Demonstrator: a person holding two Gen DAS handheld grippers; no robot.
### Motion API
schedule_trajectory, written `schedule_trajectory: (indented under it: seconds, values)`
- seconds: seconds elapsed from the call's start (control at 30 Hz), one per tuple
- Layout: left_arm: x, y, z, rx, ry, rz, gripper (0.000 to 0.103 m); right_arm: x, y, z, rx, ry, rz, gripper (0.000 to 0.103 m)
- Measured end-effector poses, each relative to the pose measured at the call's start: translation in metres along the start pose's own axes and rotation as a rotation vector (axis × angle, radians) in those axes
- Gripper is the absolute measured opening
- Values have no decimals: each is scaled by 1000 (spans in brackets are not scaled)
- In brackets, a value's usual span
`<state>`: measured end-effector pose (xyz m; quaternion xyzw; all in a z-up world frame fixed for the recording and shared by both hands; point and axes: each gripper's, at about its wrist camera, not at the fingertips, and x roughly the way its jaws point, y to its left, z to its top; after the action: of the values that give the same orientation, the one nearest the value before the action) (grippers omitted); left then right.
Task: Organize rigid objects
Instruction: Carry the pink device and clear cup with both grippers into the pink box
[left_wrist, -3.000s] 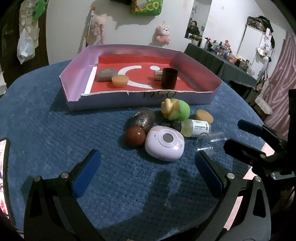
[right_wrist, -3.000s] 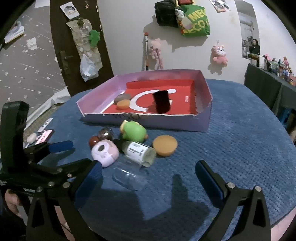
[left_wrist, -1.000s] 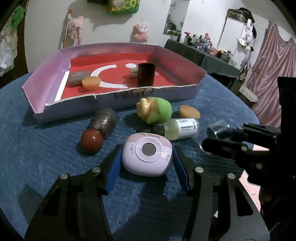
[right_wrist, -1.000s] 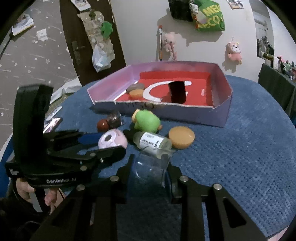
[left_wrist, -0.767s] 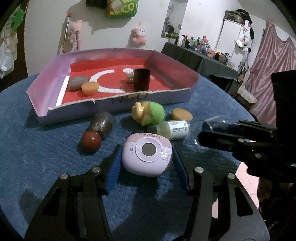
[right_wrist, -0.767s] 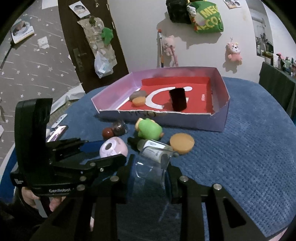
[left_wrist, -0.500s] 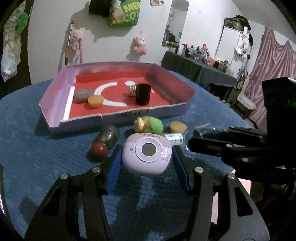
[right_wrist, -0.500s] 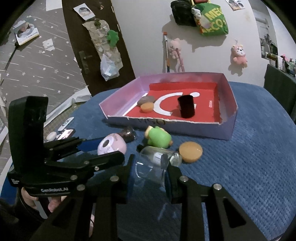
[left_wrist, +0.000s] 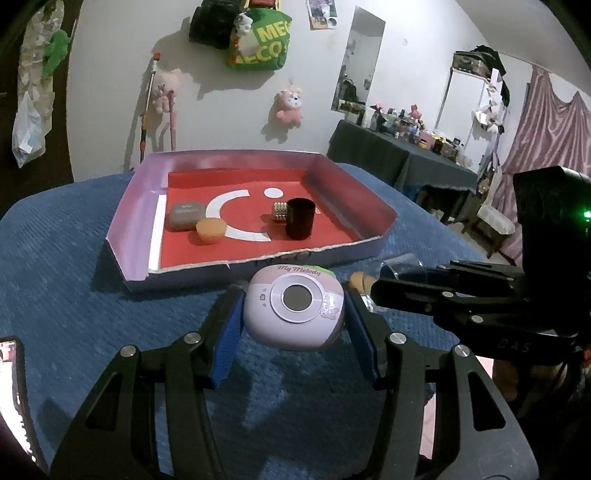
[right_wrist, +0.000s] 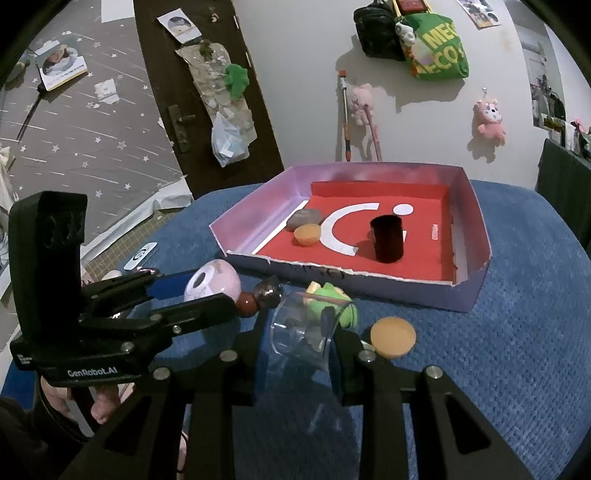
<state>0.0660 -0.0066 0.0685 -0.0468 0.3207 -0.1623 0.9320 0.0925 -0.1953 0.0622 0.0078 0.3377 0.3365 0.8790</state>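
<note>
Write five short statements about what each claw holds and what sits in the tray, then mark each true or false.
1. The left claw is shut on the pink My Melody gadget. True.
2. The right claw is empty and open. False: it is shut on a clear plastic cup lying on its side.
3. A black cylinder stands upright in the red-floored tray. True.
4. The green toy is already in the tray. False: it lies on the blue cloth in front of the tray.
5. The orange disc rests on top of the black cylinder. False: it lies on the blue cloth, outside the tray.
</note>
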Motion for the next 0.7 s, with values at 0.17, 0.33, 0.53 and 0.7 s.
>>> schedule_trajectory:
  seconds: [0.17, 0.33, 0.53, 0.7]
  values:
    - [1, 6, 14, -17, 0, -5, 52, 1, 1, 10, -5, 5, 6, 30]
    - [6, 14, 33, -39, 16, -10, 52, -1, 4, 26, -6, 12, 17, 30]
    - [16, 21, 50, -42, 43, -4, 52, 4, -1, 46, 17, 34, 32, 30]
    - [29, 26, 59, -44, 74, -5, 52, 12, -9, 58, 35, 53, 35, 30]
